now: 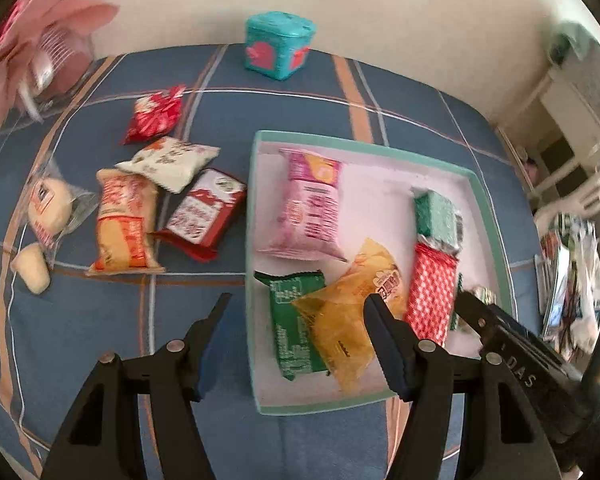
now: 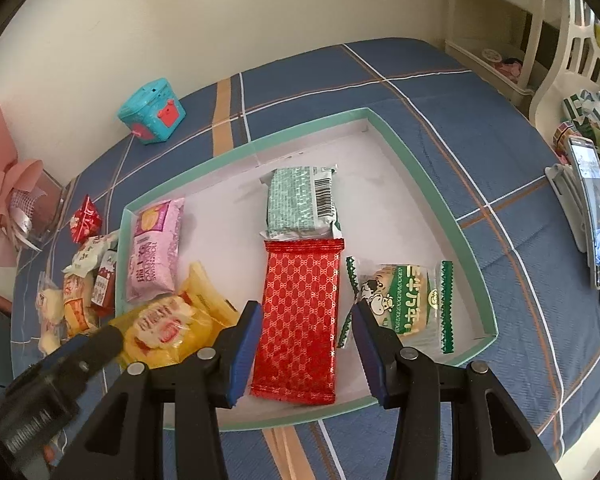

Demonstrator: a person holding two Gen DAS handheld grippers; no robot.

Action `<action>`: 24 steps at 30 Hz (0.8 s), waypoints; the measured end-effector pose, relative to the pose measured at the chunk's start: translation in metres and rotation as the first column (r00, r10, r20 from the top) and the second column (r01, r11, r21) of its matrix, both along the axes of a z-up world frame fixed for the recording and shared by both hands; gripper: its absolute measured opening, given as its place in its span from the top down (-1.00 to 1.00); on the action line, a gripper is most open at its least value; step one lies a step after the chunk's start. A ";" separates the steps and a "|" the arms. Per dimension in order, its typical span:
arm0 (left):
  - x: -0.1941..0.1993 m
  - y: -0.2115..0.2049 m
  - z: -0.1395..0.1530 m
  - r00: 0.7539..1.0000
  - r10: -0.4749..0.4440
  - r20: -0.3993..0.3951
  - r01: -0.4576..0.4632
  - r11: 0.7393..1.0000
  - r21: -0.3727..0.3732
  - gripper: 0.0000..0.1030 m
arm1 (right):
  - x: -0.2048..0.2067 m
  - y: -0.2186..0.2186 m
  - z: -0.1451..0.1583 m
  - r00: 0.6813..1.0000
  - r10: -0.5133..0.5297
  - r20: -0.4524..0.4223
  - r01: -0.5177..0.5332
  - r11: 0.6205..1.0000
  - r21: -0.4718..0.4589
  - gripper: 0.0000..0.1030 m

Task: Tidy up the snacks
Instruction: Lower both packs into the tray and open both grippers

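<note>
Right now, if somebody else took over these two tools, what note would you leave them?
Left tool: open, empty, over the tray's near left edge.
Right tool: open, empty, over the red patterned packet.
Done: six snacks lie in the teal tray, among them the pink packet and yellow packet.
Left: about six snacks on the blue cloth left of the tray, such as the orange packet.

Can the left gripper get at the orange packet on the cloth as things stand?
Probably yes. The left gripper is open and empty, and the orange packet lies flat outside the tray with bare cloth on its near side; the red-white packet crowds one edge.
</note>
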State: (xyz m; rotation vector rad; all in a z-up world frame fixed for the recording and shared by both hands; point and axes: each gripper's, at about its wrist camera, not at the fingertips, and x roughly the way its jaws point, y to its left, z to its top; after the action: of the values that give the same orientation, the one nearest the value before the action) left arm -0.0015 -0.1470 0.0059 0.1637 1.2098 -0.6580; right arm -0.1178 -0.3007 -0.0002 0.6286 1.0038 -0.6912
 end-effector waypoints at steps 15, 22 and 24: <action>0.033 0.043 -0.012 0.981 0.182 -0.066 -0.181 0.983 0.018 -0.29 | 0.004 0.003 -0.001 1.000 0.017 -0.010 -0.017 1.000 -0.004 0.04; 0.022 0.019 -0.020 0.994 0.102 -0.037 -0.099 0.992 0.077 -0.29 | 0.006 0.005 -0.003 1.000 0.024 -0.016 -0.024 1.000 -0.006 0.04; 0.018 0.010 -0.022 0.997 0.071 -0.026 -0.068 0.994 0.089 -0.29 | 0.006 0.006 -0.003 1.000 0.025 -0.018 -0.025 1.000 -0.005 0.03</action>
State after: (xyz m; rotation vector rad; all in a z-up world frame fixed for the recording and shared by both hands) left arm 0.0163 -0.1369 -0.0158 0.1853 1.2683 -0.5482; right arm -0.1115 -0.2950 -0.0035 0.6053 1.0242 -0.6783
